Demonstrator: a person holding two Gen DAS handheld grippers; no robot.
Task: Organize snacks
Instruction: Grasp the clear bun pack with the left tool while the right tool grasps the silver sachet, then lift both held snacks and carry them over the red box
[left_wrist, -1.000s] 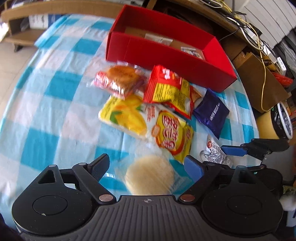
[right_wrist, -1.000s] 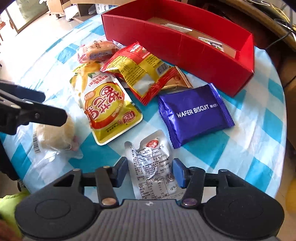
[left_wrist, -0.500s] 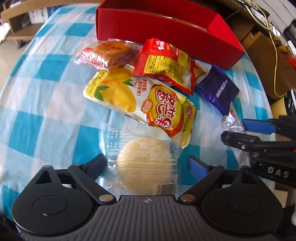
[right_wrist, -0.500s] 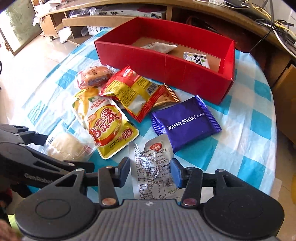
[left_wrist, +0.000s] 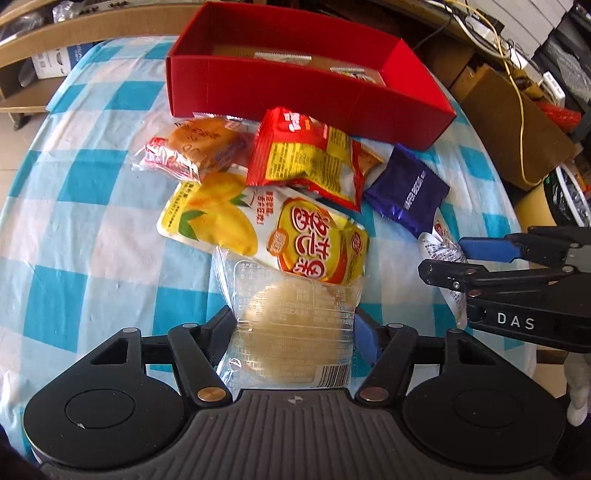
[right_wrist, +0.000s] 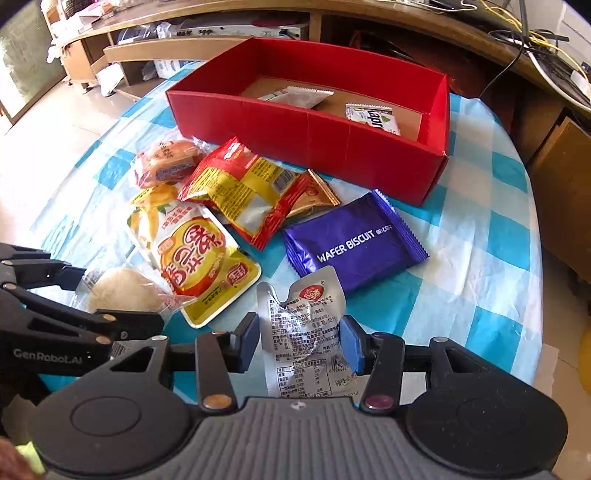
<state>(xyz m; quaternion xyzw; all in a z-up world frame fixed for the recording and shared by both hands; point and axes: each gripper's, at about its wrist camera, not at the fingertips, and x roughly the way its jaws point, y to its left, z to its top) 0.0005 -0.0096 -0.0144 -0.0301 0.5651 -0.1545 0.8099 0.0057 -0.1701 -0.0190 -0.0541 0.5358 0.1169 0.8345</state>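
My left gripper (left_wrist: 295, 332) is shut on a clear packet with a pale round cake (left_wrist: 291, 325), also seen in the right wrist view (right_wrist: 125, 291). My right gripper (right_wrist: 299, 339) is shut on a silver foil pouch (right_wrist: 306, 339), seen in the left wrist view (left_wrist: 439, 251) too. On the checked cloth lie a yellow jelly pack (right_wrist: 195, 254), a red-yellow snack bag (right_wrist: 240, 188), a bun packet (right_wrist: 166, 162) and a purple wafer biscuit pack (right_wrist: 354, 243). The red box (right_wrist: 306, 129) behind them holds two small packets.
The round table (right_wrist: 487, 221) has a blue and white checked cloth. Its edge curves close on the right. Wooden shelves (right_wrist: 184, 48), a desk and cables stand behind the box. A cardboard box (left_wrist: 517, 122) is to the right of the table.
My left gripper closed on the cake packet and raised it. My right gripper closed around the silver pouch and both views pulled back from the table.
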